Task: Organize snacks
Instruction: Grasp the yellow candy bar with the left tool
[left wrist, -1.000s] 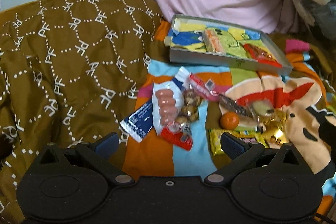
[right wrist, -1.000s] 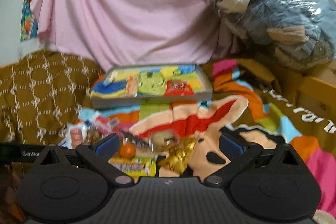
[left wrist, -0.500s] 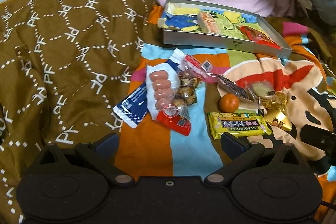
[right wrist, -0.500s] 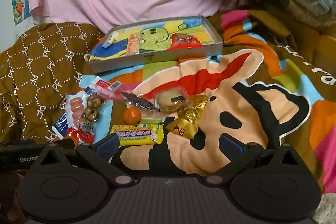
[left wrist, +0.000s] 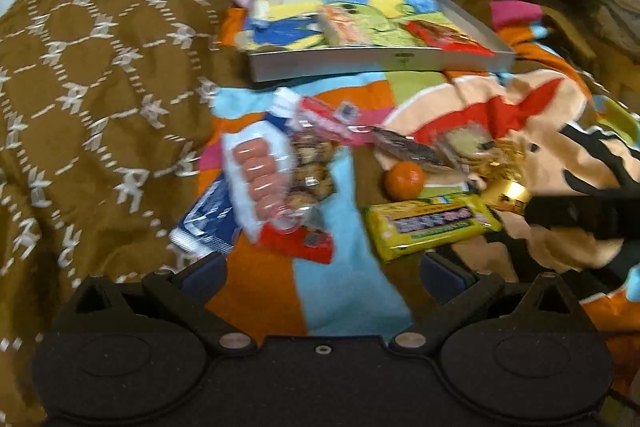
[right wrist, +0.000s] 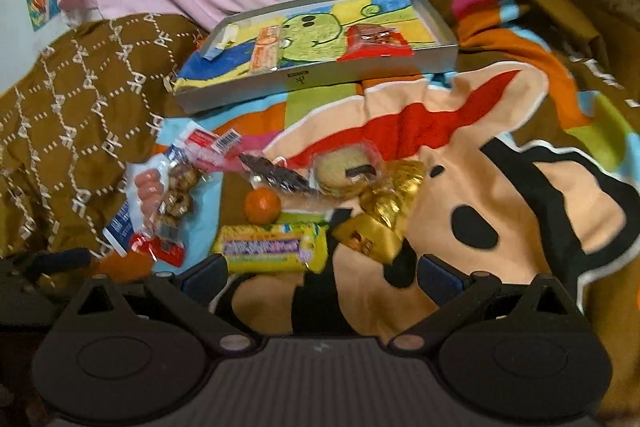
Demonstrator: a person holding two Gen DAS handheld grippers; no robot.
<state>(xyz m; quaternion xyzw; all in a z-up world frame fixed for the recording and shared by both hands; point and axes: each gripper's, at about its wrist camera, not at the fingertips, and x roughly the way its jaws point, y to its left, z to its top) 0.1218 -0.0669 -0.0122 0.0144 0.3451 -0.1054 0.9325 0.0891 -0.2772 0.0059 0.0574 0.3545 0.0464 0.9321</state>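
My right gripper hangs with its jaws spread wide and nothing between them; just ahead of its left finger lies the yellow candy bar, flat on the blanket, its long axis running crosswise to the fingers, so I judge the wrist must turn or the jaws come down across the short side; my left gripper is likewise wide open and empty, and the same yellow candy bar sits ahead and to its right, so the right hand is the nearer one, I think. Touching the bar's far edge is the orange; at its right end a gold packet lies just beside it, and either could get nudged in a careless descent. Further left a sausage pack overlaps a pack of brown balls, with a red wrapper at their near end. Behind the orange are a dark wrapped strip and a wrapped round biscuit. The tray rests toward the blanket's far edge, already holding an orange packet and a red packet; most snacks are still outside it.
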